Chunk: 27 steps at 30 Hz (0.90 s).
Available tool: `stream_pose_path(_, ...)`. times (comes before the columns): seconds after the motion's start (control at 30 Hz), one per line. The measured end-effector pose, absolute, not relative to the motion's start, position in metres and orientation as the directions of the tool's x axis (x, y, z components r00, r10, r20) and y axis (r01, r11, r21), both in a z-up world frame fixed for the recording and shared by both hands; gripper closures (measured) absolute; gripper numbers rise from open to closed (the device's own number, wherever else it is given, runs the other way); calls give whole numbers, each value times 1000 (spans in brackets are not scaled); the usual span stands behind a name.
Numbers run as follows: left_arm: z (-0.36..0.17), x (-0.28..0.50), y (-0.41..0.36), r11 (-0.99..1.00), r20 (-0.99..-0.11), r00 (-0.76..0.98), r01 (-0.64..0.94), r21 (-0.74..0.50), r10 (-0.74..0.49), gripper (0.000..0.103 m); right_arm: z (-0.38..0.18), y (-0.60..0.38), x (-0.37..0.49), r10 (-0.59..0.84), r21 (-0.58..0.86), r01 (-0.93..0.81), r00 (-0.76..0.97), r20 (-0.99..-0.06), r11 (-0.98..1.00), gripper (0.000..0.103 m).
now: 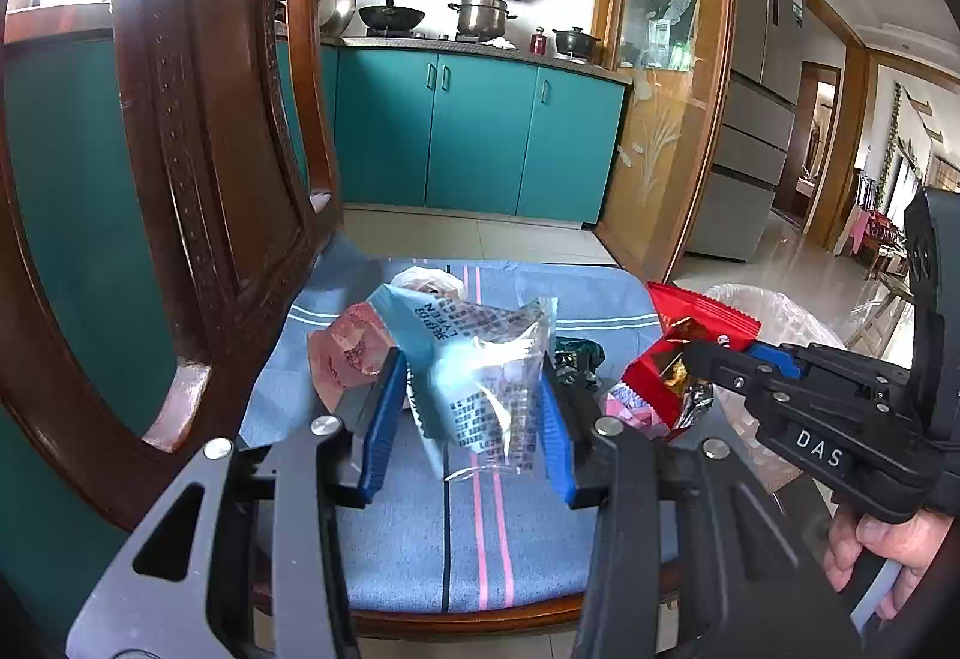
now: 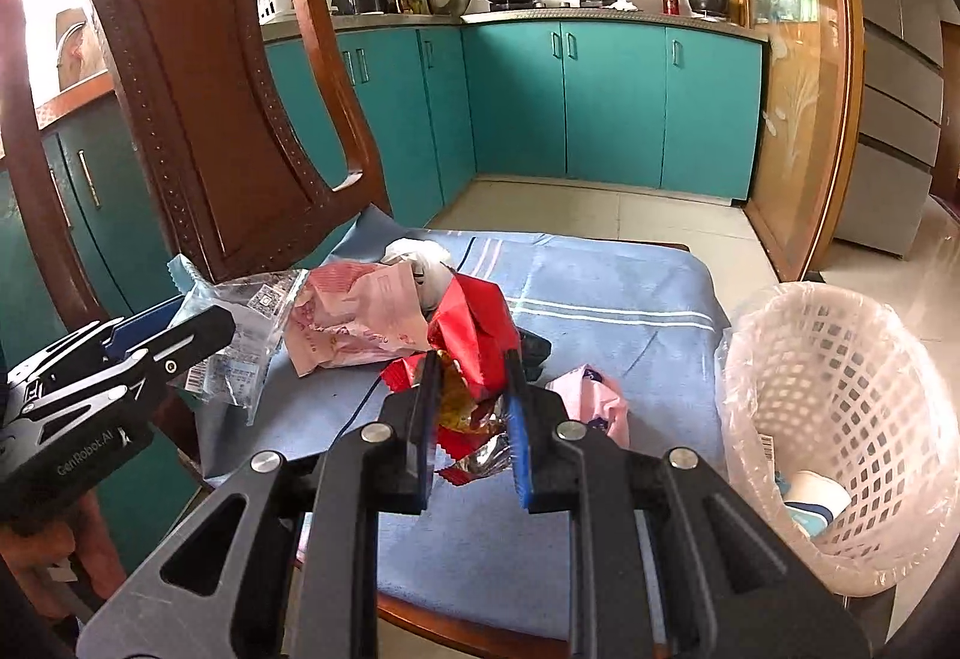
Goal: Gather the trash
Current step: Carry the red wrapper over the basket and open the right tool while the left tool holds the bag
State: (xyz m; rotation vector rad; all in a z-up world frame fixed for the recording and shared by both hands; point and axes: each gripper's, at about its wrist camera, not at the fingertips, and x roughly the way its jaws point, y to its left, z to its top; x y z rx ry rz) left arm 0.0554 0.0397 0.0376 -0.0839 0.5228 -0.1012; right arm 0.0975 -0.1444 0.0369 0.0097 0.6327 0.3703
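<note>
My left gripper [image 1: 468, 407] is shut on a clear and light-blue plastic wrapper [image 1: 480, 371] and holds it above the blue chair cushion [image 1: 480, 539]. In the right wrist view the left gripper [image 2: 180, 335] shows at the left with that wrapper [image 2: 240, 335]. My right gripper [image 2: 468, 419] is shut on a red snack bag [image 2: 474, 335] with a foil inside. It shows in the left wrist view [image 1: 708, 359] holding the red bag [image 1: 690, 335]. A pink crumpled wrapper [image 2: 354, 317], a small pink packet [image 2: 591, 398], a dark wrapper [image 1: 573, 356] and a white bag [image 2: 414, 254] lie on the cushion.
A white mesh trash basket [image 2: 840, 389] lined with clear plastic stands right of the chair, with some trash inside. The carved wooden chair back [image 2: 192, 89] rises at the left. Teal kitchen cabinets [image 2: 600, 101] and a tiled floor lie beyond.
</note>
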Motion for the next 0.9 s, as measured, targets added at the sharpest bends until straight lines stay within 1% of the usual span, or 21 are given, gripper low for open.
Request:
stream_pose_path(0.17, 39, 55, 43, 992, -495, 861, 71, -107, -115, 61, 38, -144, 97, 340, 121, -333, 746, -573, 935, 82)
stream_pose_path(0.3, 38, 54, 44, 992, -495, 861, 73, -107, -117, 61, 49, -160, 98, 307, 124, -287, 787, -534, 950, 82)
stream_pose_path(0.4, 38, 54, 44, 992, -496, 861, 72, -104, -114, 60, 59, -197, 107, 243, 146, -195, 828, -506, 970, 82)
stream_pose_path(0.47, 37, 54, 44, 992, -499, 859, 73, -105, -116, 60, 62, -231, 115, 167, 157, -101, 849, -502, 982, 82)
stream_pose_path(0.6, 37, 54, 42, 992, -502, 857, 77, -102, -118, 60, 55, -291, 125, 45, 185, 63, 849, -527, 981, 82)
stream_pose_path(0.63, 36, 54, 40, 992, -503, 856, 80, -100, -120, 60, 52, -301, 128, 23, 184, 90, 843, -538, 979, 80)
stream_pose_path(0.67, 36, 54, 38, 992, -505, 854, 85, -96, -122, 60, 47, -312, 131, 1, 182, 120, 831, -557, 976, 75)
stream_pose_path(0.7, 35, 55, 36, 992, -507, 853, 90, -92, -125, 60, 40, -321, 134, -19, 178, 149, 815, -580, 973, 65)
stream_pose_path(0.77, 34, 56, 33, 991, -508, 852, 100, -85, -130, 60, 33, -331, 136, -32, 190, 182, 799, -601, 965, 57)
stream_pose_path(0.8, 34, 56, 31, 991, -509, 851, 106, -81, -132, 60, 33, -334, 135, -31, 204, 191, 799, -601, 960, 48)
stream_pose_path(0.83, 33, 56, 30, 991, -511, 849, 109, -79, -134, 60, 36, -336, 131, -23, 231, 193, 812, -583, 954, 38)
stream_pose_path(0.9, 30, 57, 25, 990, -517, 843, 120, -81, -144, 60, 49, -335, 119, -44, 243, 194, 858, -511, 951, 23)
